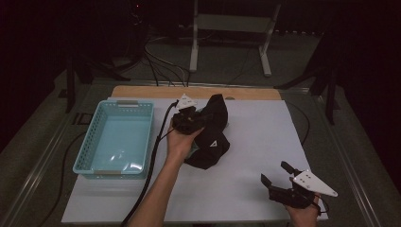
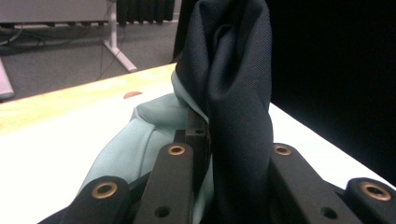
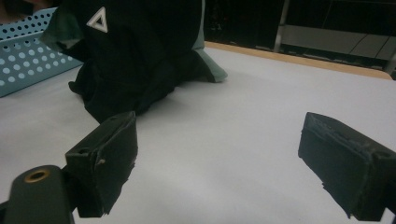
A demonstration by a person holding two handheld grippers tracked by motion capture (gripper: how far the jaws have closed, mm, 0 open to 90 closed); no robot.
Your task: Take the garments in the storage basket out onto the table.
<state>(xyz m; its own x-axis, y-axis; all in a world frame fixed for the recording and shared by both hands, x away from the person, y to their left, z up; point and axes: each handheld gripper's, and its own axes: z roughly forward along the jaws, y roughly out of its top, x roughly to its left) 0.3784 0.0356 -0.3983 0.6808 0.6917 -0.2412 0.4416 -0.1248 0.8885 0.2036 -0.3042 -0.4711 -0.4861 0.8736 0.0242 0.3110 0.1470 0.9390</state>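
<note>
Black garment [image 1: 211,137] pinched in left tool [image 1: 188,120] — right tool [image 1: 280,179] wide, blue basket [image 1: 94,137] alongside.

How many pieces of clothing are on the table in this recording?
2, it seems: a black garment bunched mid-table, pinched in the left claw, and a pale green cloth lying under it. More could be hidden inside the bundle.

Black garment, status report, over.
Left gripper shut on black garment, lifting a fold. Right gripper open, apart. Blue basket beside. Nothing in the way.
</note>
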